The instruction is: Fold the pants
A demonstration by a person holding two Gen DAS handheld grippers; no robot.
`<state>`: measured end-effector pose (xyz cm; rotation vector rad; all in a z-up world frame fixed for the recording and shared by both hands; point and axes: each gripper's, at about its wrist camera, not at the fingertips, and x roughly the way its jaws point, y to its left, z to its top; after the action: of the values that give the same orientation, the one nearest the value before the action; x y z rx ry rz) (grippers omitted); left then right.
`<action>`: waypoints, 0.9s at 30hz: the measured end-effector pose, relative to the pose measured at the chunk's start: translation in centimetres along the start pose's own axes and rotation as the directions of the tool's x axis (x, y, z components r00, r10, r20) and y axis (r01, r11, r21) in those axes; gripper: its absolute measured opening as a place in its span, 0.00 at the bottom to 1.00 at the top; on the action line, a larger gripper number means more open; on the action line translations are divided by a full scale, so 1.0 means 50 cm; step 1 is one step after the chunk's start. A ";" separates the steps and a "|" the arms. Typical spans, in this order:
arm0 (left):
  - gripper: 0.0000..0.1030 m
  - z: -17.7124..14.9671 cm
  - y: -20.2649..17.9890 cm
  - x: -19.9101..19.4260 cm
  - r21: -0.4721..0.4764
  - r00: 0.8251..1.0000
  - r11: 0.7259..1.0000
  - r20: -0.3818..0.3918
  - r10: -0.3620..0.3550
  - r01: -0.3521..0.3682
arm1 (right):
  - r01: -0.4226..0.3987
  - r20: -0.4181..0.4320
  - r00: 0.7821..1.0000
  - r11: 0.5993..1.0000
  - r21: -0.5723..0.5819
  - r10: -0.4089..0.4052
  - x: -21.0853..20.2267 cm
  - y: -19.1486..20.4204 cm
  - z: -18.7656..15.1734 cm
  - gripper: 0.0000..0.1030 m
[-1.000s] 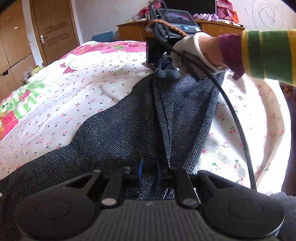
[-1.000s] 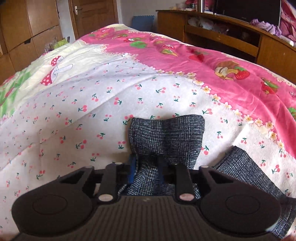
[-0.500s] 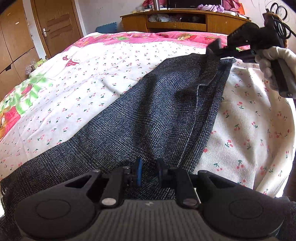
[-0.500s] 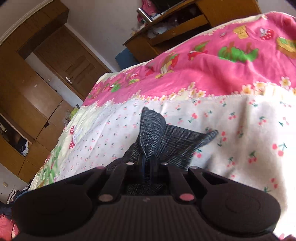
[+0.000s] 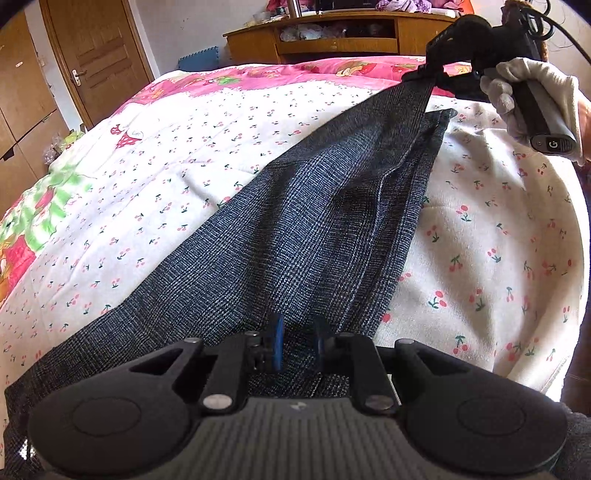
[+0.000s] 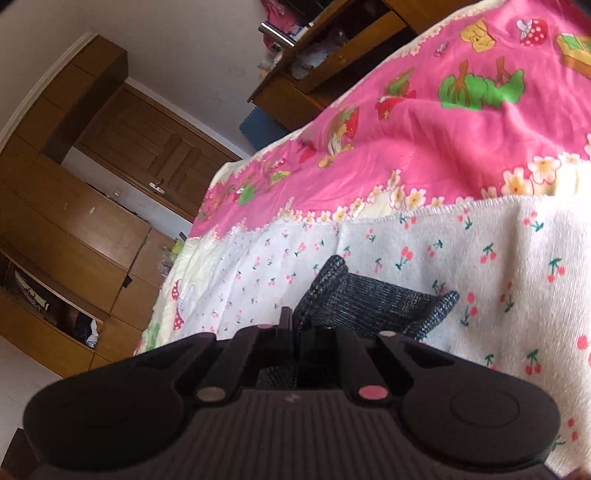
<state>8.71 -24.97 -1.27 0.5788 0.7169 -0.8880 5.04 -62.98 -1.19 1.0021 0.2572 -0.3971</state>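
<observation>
Dark grey checked pants (image 5: 295,236) lie stretched across the bed, running from my left gripper to the far right. My left gripper (image 5: 298,345) sits over the near end of the pants, its blue-padded fingers a little apart with fabric between them. My right gripper (image 5: 430,75), held in a white-gloved hand, is shut on the far leg end and lifts it off the bed. In the right wrist view that gripper (image 6: 295,325) pinches the leg end (image 6: 373,302), which fans out beyond the fingers.
The bed has a white cherry-print sheet (image 5: 491,229) and a pink cartoon quilt (image 6: 443,122) at the far side. A wooden desk (image 5: 332,33) stands behind the bed, a wooden door (image 5: 96,55) and cupboards (image 6: 62,221) at left.
My right gripper has carried the leg end away to the right, pulling the pants out long and taut. The left gripper's fingers have parted slightly. The right wrist view has tilted.
</observation>
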 end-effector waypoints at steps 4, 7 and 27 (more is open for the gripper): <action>0.31 -0.005 -0.018 0.010 0.048 1.000 0.999 -0.011 0.010 -0.010 | 0.080 -0.009 0.997 0.996 -0.042 -0.080 -0.001 -0.031 -0.003 0.05; 0.31 -0.004 -0.025 0.014 0.069 1.000 0.998 -0.017 0.017 -0.016 | 0.143 -0.069 0.987 0.987 -0.074 -0.148 0.017 -0.051 -0.016 0.12; 0.36 -0.007 -0.010 0.009 0.028 1.000 1.000 -0.010 0.009 -0.009 | 0.073 -0.111 0.992 0.995 0.075 -0.064 0.084 -0.050 -0.054 0.08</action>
<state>8.38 -25.18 -1.91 0.6116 0.7113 -0.8890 7.65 -62.73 -6.10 1.0959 0.3771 -0.4184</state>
